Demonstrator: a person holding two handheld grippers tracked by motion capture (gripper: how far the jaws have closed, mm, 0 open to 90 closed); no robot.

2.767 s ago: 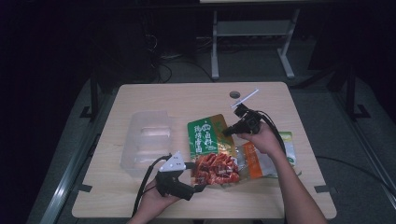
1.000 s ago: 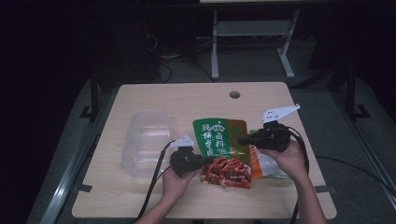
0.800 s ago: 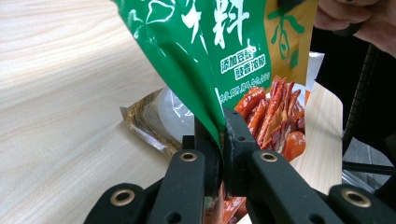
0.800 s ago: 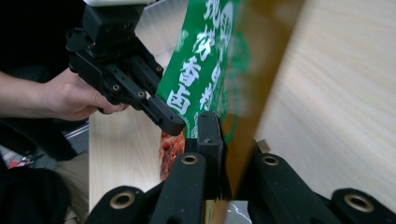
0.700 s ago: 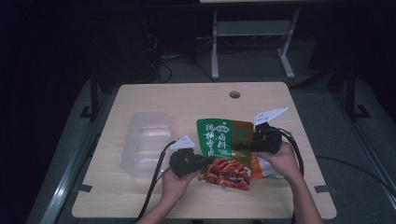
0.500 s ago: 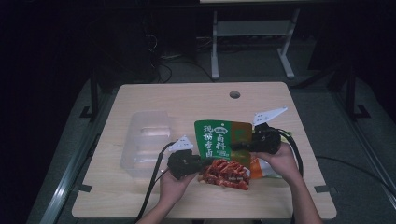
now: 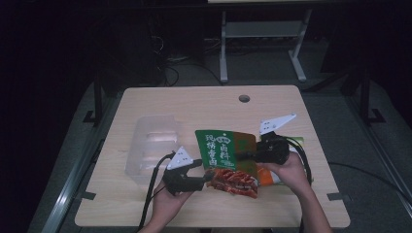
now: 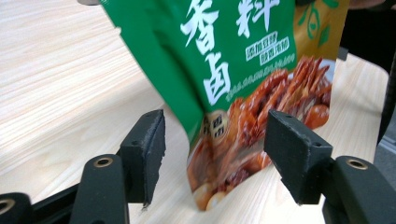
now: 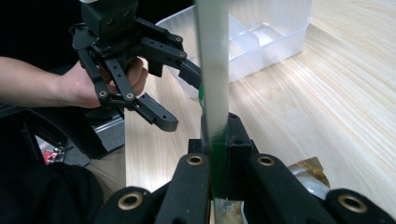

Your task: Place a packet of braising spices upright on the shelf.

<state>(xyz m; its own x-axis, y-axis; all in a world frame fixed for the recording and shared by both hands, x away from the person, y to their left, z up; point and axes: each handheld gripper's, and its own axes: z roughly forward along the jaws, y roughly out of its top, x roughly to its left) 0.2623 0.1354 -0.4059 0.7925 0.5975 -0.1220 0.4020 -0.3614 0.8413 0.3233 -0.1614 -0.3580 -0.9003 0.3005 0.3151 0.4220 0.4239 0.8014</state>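
While the right gripper (image 9: 215, 154) clamps the green snack bag (image 7: 221, 148) edge-on, the left gripper (image 8: 215, 158) gapes wide around its lower corner.

The left gripper (image 7: 206, 175) gapes wide, jaws spread, while the right gripper (image 7: 239, 156) is clamped tight.

The high view is dim: the wooden table (image 7: 204, 111) is evenly lit from above while the room around it sinks into near black. Shadows on the table are faint. The gripper views are brighter; the green snack bag (image 8: 224, 60) is soft with blur, and the clear tray (image 9: 261, 32) beyond is slightly unfocused.
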